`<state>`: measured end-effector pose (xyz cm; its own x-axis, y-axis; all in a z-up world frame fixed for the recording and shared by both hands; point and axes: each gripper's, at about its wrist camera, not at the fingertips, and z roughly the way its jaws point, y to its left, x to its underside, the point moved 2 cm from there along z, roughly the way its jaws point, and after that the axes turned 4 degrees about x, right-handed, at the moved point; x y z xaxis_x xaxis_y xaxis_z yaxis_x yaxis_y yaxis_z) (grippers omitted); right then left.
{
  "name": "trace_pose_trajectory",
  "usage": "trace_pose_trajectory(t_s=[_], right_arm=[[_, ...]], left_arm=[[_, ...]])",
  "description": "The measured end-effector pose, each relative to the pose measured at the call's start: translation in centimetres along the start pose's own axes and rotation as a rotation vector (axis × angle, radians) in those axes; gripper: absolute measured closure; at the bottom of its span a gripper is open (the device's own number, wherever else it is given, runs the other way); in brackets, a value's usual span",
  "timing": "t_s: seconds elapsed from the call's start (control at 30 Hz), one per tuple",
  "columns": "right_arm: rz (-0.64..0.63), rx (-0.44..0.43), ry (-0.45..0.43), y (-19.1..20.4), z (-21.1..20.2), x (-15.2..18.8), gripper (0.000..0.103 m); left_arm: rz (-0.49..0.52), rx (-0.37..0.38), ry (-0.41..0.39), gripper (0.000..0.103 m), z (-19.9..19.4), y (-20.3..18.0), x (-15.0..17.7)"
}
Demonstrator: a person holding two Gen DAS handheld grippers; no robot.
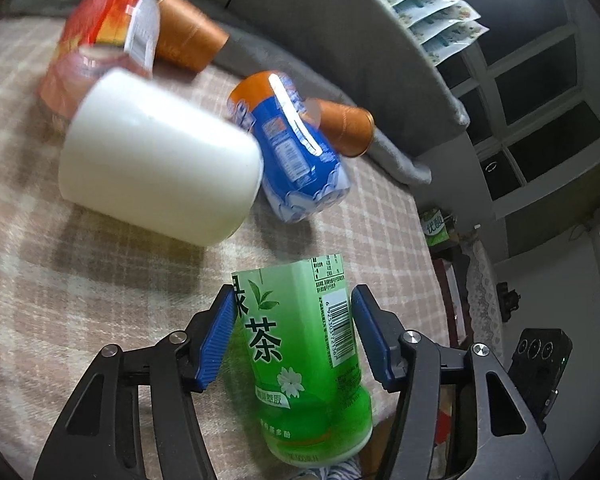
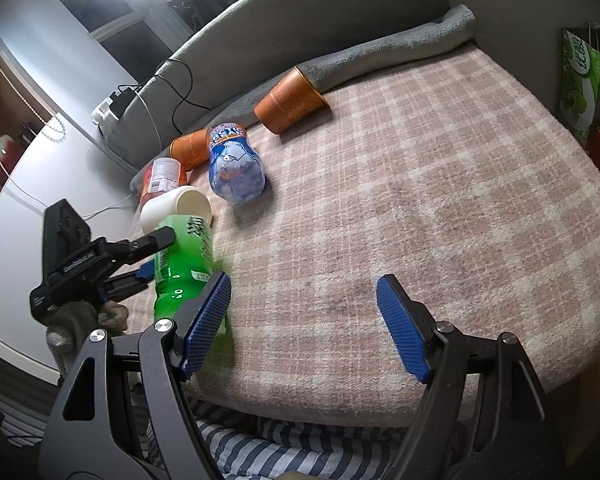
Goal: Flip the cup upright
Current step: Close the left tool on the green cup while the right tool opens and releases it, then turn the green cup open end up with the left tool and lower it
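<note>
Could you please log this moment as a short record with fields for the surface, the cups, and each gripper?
surface: pink checked blanket on a bed
green cup: green tea-label cup, between the left gripper's fingers
left gripper: left gripper, around the green cup; one finger touches, a small gap at the other
right gripper: right gripper, open, holding nothing
white cup: white cup, lying on its side
blue cup: blue-label cup, on its side
orange cups: one by the grey towel, tipped over
</note>
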<state>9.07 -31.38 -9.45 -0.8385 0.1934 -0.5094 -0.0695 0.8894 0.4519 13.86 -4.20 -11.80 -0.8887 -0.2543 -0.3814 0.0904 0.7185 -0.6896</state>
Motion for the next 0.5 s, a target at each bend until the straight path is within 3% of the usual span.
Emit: trace_pose_trajectory(t_s=[0.5], right_arm=[[-0.002,0.004,-0.01,0.2,-0.1,0.0,0.025]], left_arm=[[0.217,-0.104,-0.134,0.046,-2.1,-4.1,0.1]])
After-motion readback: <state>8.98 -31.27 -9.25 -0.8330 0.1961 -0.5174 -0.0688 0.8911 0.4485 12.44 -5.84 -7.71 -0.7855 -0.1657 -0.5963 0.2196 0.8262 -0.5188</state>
